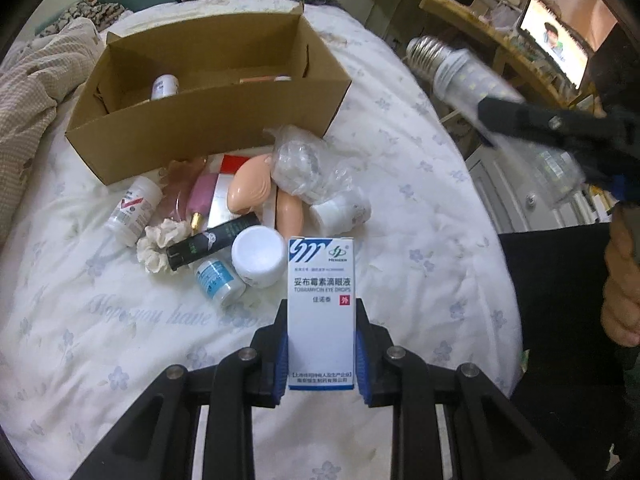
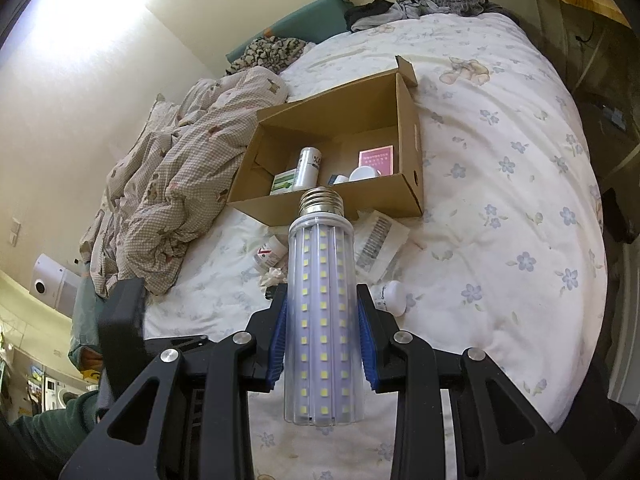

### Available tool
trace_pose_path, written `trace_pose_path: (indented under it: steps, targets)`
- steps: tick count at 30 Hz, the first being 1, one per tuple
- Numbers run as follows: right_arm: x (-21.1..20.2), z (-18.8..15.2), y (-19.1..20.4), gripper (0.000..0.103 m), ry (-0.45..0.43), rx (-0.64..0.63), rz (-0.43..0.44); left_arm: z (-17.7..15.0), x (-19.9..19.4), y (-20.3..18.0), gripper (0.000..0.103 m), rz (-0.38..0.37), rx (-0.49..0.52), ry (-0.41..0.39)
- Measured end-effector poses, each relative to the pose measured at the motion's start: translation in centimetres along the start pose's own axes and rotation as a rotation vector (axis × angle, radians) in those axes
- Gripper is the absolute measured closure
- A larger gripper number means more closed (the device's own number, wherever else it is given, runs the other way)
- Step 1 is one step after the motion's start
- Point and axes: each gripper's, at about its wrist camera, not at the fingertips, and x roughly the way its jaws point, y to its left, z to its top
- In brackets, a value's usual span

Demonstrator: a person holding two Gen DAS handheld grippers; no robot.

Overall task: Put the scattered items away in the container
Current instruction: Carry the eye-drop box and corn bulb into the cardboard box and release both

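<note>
My left gripper (image 1: 322, 312) is shut on a white and blue eye drops box (image 1: 321, 296), held upright above the bed. My right gripper (image 2: 322, 300) is shut on a long LED corn bulb (image 2: 320, 312), screw base pointing forward; the LED corn bulb (image 1: 460, 74) also shows at the right of the left wrist view. The open cardboard box (image 1: 208, 136) lies ahead on the bed and holds a white bottle (image 2: 309, 168), a green packet (image 2: 285, 182) and a pink card (image 2: 377, 161). In front of the cardboard box (image 2: 412, 148) lies a heap of scattered items: a white jar (image 1: 258, 256), a black tube (image 1: 212, 242), a plastic bag (image 1: 308, 168).
The white flowered bedspread (image 1: 420, 208) covers the bed. A rumpled checked quilt (image 2: 176, 168) lies left of the box, with pillows and clothes at the head. A wooden desk with a lit screen (image 1: 560, 46) stands to the right. A person's hand (image 1: 620, 280) shows at the right edge.
</note>
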Motion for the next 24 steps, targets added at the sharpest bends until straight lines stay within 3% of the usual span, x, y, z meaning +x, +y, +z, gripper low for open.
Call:
trace_pose_path:
  steps: [14, 24]
  targets:
    - [1.2, -0.1, 0.7, 0.069, 0.042, -0.037, -0.023, 0.9, -1.3, 1.3, 0.076, -0.002, -0.085, -0.054]
    - [3.6, 5.7, 3.8, 0.069, -0.019, -0.155, 0.002, 5.1, -5.3, 3.6, 0.076, 0.102, -0.134, -0.195]
